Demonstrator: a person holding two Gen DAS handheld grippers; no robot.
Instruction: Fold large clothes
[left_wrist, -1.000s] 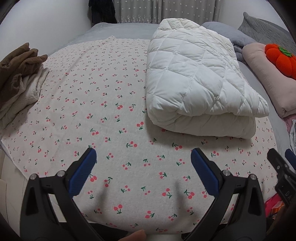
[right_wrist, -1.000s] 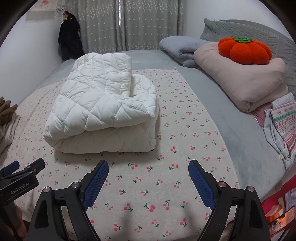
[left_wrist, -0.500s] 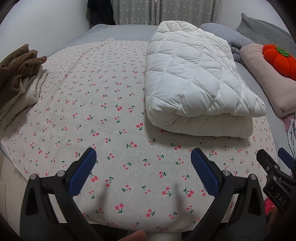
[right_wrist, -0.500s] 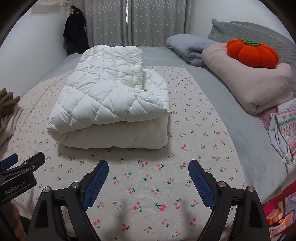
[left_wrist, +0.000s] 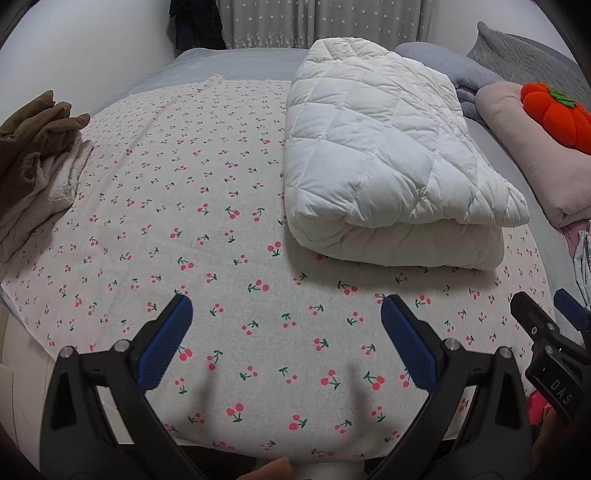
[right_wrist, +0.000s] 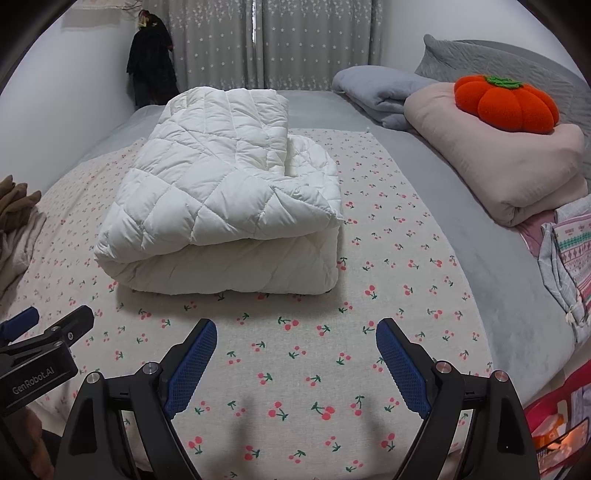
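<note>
So the white quilted jacket (right_wrist: 221, 199) is sitting folded up into a thick puffy bundle on the bed, lying on the cherry-print sheet (left_wrist: 177, 206) toward its right half, with the top layer draped over the lower roll and one corner hanging out past the right end. Both tools hover above the near edge of that sheet, well short of the bundle and not touching it. The left tool (left_wrist: 286, 343) has its blue pads spread wide apart with only printed fabric showing between them, nothing held. Same deal with the right tool (right_wrist: 295, 363): jaws wide, empty, pointed at the front face of the bundle. Each one pokes into the corner of the other's view, so they're just beside each other. Off at the left edge of the bed there's a crumpled brown garment (left_wrist: 33, 136) piled on something cream and fleecy (left_wrist: 44, 195). To the right, on the grey bedding, a folded pink blanket (right_wrist: 495, 162) has an orange pumpkin plush (right_wrist: 506, 103) resting on top, with a grey-blue blanket (right_wrist: 376, 92) behind it and some patterned clothes (right_wrist: 569, 254) nearer the edge. Star-dotted curtains (right_wrist: 280, 40) and a dark hanging coat (right_wrist: 151, 62) at the far wall.
</note>
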